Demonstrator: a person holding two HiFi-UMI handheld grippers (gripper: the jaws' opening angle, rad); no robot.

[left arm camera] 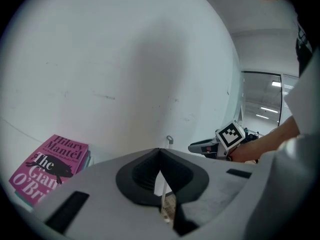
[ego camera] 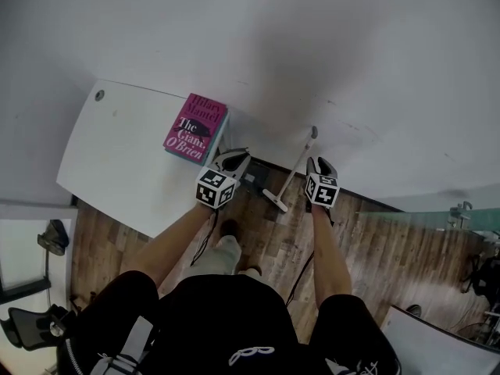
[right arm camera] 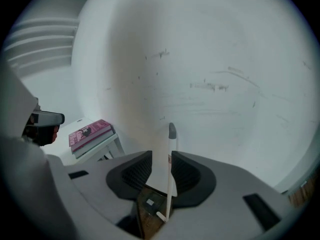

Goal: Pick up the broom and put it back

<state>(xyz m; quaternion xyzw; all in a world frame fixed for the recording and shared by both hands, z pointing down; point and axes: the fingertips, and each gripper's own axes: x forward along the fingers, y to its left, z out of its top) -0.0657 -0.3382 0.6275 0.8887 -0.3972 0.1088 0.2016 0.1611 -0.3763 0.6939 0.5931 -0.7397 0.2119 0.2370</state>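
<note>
The broom (ego camera: 295, 169) leans against the white wall, a thin white handle with a grey tip up and its small head on the wood floor. My right gripper (ego camera: 320, 165) hovers just right of the handle, apart from it. In the right gripper view the jaws (right arm camera: 161, 156) stand open, and the broom (right arm camera: 171, 154) shows through the gap, beyond them and untouched. My left gripper (ego camera: 234, 161) hangs left of the broom by the table corner. In the left gripper view its jaws (left arm camera: 160, 150) meet at the tips with nothing held, and the broom tip (left arm camera: 169, 140) shows past them.
A white table (ego camera: 117, 155) stands at the left against the wall, with a pink book (ego camera: 195, 129) on its near corner. Wood floor (ego camera: 375, 241) runs along the wall. An office chair (ego camera: 31, 319) is at lower left, a glass panel at right.
</note>
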